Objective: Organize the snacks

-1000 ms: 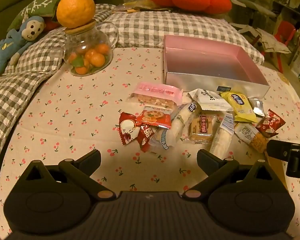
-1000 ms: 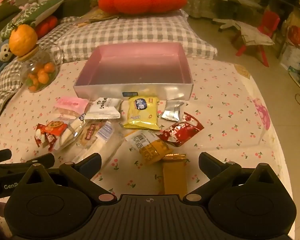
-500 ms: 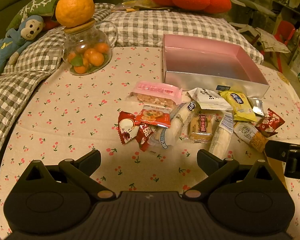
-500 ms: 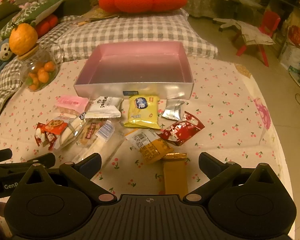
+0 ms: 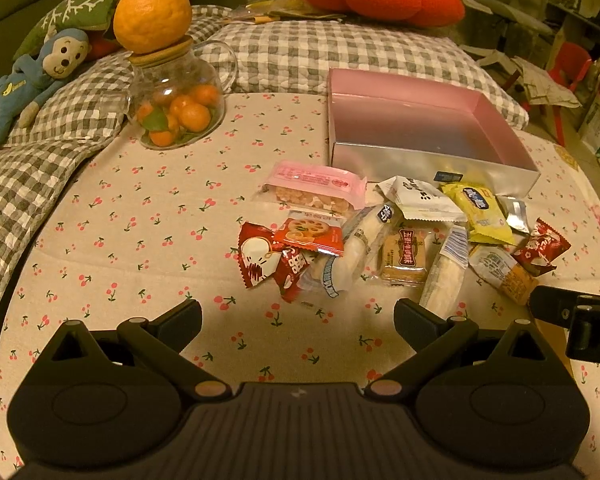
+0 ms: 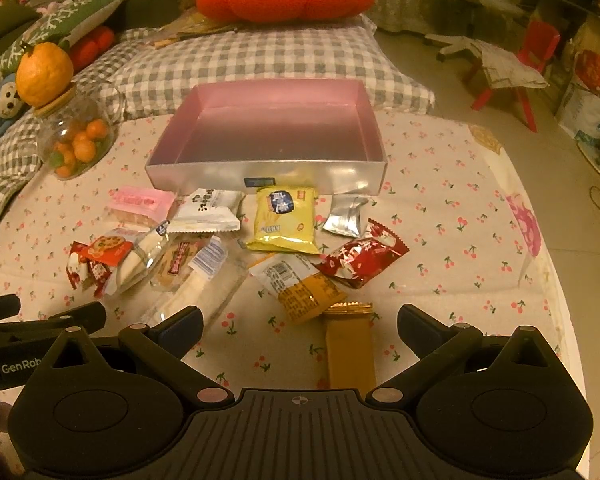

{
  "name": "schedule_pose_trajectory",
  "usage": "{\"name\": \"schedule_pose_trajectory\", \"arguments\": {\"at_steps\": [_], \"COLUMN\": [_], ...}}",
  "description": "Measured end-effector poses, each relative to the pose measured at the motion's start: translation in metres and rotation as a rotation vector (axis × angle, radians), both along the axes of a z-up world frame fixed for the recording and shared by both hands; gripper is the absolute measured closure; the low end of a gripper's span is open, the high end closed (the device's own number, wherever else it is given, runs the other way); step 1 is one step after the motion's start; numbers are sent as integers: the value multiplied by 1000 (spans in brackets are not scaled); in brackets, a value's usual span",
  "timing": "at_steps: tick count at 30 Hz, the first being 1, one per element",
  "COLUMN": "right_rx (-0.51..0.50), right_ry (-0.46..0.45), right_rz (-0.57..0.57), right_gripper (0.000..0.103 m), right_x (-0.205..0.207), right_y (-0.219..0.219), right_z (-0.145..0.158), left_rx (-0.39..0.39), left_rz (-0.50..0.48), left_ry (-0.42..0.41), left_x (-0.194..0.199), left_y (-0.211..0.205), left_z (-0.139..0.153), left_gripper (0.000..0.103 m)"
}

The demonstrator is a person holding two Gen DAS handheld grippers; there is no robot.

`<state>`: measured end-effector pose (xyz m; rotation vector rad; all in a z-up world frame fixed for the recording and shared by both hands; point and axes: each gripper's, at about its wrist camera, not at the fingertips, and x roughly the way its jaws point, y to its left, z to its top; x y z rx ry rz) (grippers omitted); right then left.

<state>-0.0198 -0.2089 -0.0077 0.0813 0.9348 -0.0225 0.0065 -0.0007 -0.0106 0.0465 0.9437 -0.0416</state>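
We count approx. 13 wrapped snacks (image 6: 282, 220) on the cloth, 1 pink box (image 6: 268, 170), 1 glass jar (image 5: 176, 116) w/ 1 big orange (image 5: 152, 16) on top, 1 toy monkey (image 5: 40, 76), 2 grippers.

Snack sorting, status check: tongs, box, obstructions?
Left tongs open, empty; right tongs open, empty. Shallow pink cardboard box empty, wrapped snacks loose before it. Nothing blocking.

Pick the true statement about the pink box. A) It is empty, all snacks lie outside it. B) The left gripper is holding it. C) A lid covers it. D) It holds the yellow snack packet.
A: the pink box shows only its bare floor, while packets such as the yellow snack packet lie on the cloth before it.
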Motion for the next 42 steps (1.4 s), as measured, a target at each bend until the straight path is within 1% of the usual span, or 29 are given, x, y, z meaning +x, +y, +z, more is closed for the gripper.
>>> {"name": "schedule_pose_trajectory", "arguments": {"at_steps": [24,28,30,40,42], "right_rx": [-5,-13,-38,-14,-27], "right_ry": [20,25,37,24,27], "right_rz": [6,8,9,3,6], "right_gripper": [0,0,0,0,0], "right_x": [0,-1,0,0,0], "right_y": [1,1,1,0,1], "right_z": [-1,-2,-1,-4,-5], "left_rx": [-2,-2,-2,-7,-12], "left_rz": [-1,-1,-1,-11,-15], "left_ry": [0,-1,-1,3,7], "left_x": [0,0,0,1,2], "left_y": [1,0,0,0,0], "left_z": [0,2,2,2,2], "left_gripper": [1,1,1,1,1]}}
